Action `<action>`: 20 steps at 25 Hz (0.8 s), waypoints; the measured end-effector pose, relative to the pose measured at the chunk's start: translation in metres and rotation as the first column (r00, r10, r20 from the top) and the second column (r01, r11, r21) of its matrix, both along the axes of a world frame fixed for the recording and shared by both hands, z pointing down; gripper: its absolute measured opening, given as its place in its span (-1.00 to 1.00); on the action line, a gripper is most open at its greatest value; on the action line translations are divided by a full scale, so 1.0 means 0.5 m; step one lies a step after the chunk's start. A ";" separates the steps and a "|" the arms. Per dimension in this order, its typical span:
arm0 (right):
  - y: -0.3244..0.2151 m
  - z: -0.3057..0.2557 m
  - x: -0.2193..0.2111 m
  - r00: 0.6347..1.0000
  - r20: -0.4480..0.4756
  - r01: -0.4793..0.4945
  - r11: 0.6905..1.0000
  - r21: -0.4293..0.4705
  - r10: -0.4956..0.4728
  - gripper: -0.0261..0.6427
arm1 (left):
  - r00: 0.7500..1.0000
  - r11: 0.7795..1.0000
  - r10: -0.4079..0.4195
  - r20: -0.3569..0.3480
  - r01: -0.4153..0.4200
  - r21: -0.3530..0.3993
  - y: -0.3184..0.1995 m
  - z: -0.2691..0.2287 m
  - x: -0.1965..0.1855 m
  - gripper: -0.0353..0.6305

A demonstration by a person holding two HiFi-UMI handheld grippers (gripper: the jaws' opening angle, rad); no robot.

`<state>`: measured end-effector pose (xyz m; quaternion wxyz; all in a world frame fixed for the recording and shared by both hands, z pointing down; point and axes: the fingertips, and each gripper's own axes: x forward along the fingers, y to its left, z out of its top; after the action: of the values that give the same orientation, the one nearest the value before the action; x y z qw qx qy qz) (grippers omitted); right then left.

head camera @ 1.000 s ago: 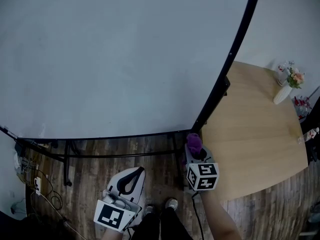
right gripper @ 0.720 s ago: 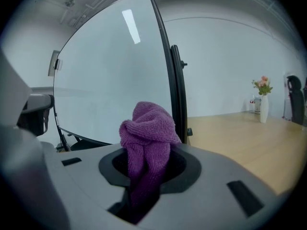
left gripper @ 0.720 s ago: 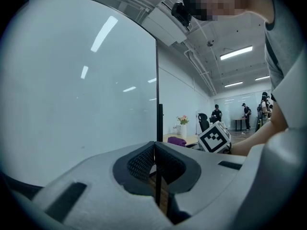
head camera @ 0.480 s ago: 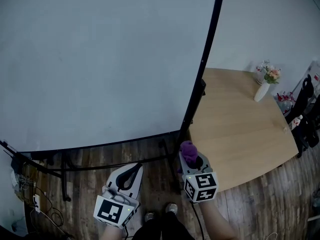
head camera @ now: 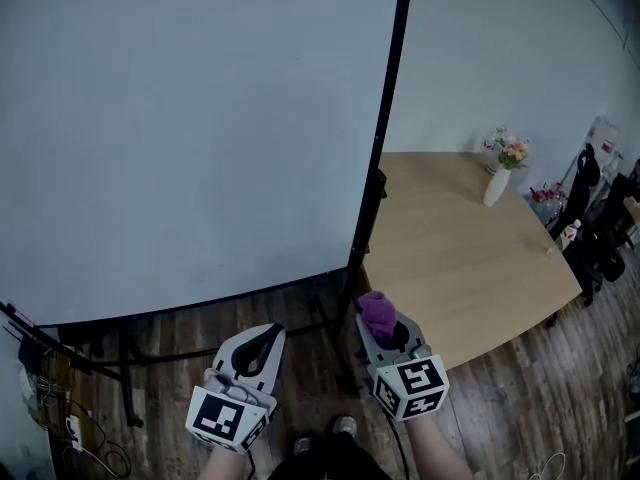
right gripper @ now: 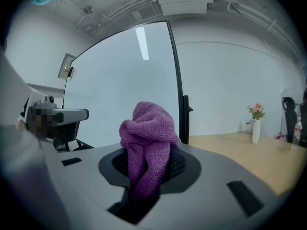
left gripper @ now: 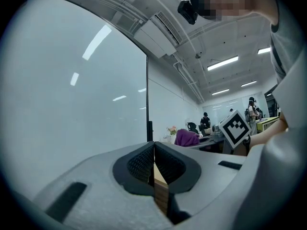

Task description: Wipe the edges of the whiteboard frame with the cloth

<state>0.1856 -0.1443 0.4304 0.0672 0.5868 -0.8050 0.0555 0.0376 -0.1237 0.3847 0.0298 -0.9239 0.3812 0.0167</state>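
A large whiteboard [head camera: 180, 128] fills the upper left of the head view, bounded by a black frame [head camera: 385, 118] along its right edge and bottom edge. My right gripper [head camera: 378, 320] is shut on a purple cloth [head camera: 376, 311], held just below the frame's lower right corner, apart from it. In the right gripper view the cloth [right gripper: 146, 143] bunches up between the jaws, with the frame's upright [right gripper: 176, 80] behind it. My left gripper [head camera: 262, 340] hangs lower left, jaws shut with nothing held; its pads [left gripper: 144, 163] meet.
A light wooden table [head camera: 470, 258] stands right of the whiteboard, with a white vase of flowers [head camera: 499, 176] at its far edge. The whiteboard stand's legs [head camera: 120, 353] and cables [head camera: 60, 418] lie on the wood floor at lower left. Chairs and clutter [head camera: 590, 218] sit far right.
The view has swung right, so the frame's right upright now looks nearly vertical and more table shows. Both grippers stay low, the right one still holding the cloth near the frame's corner.
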 end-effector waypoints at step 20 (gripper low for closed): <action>0.137 -0.122 -0.020 0.998 0.061 -0.020 0.990 0.136 0.011 -0.60 | 0.997 0.994 0.072 -0.022 -0.070 0.081 0.051 -0.066 -0.010 -0.84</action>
<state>0.1758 -0.0759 0.3693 0.0020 0.5943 -0.8040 0.0185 0.0328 -0.0983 0.3518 0.0617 -0.9347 0.3473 0.0447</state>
